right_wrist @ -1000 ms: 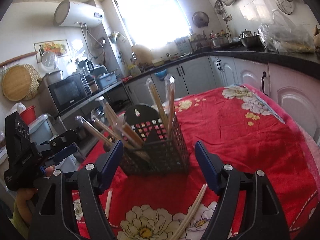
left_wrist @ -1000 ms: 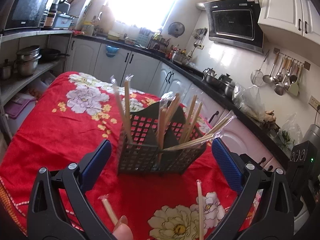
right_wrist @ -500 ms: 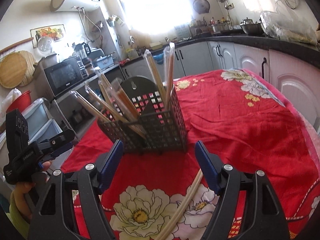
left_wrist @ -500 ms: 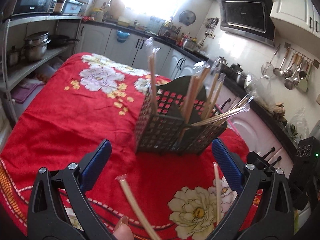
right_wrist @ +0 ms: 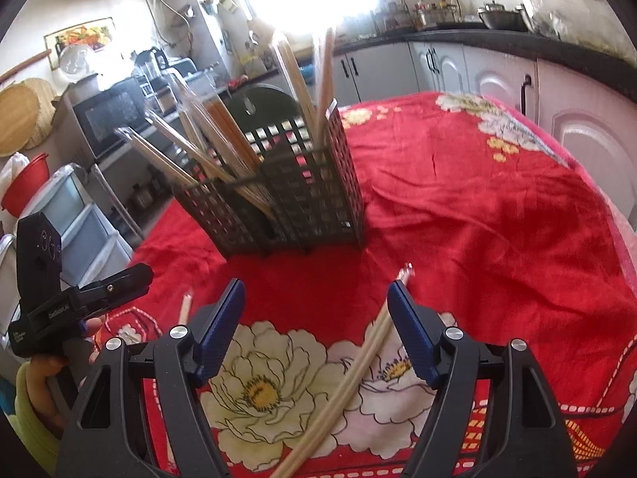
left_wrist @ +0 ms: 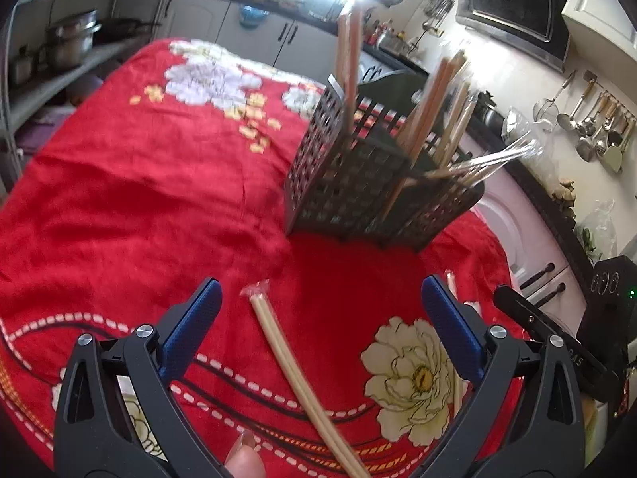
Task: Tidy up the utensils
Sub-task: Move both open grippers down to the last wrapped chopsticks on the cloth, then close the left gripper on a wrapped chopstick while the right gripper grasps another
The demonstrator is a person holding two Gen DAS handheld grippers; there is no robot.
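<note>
A dark mesh utensil holder (left_wrist: 358, 183) (right_wrist: 286, 195) stands on the red flowered tablecloth (left_wrist: 139, 183) (right_wrist: 477, 207), with several wrapped chopstick pairs leaning out of it. My left gripper (left_wrist: 320, 310) is open above the cloth; a wrapped chopstick pair (left_wrist: 290, 366) lies between its blue pads, untouched. A second pair (left_wrist: 454, 302) lies by its right pad. My right gripper (right_wrist: 316, 310) is open too, over another wrapped pair (right_wrist: 358, 370) that lies near its right pad. The left gripper's body (right_wrist: 59, 302) and a hand show at the left of the right wrist view.
Grey cabinets (right_wrist: 458, 67) and a dark counter run behind the table. A shelf with steel pots (left_wrist: 67, 44) stands left, a microwave (right_wrist: 111, 115) and drawers beyond the table's edge. Ladles (left_wrist: 589, 127) hang on the wall.
Both grippers have sunk and tipped down toward the cloth. The holder now sits higher in both views, and the loose chopstick pairs have come in between the open fingers.
</note>
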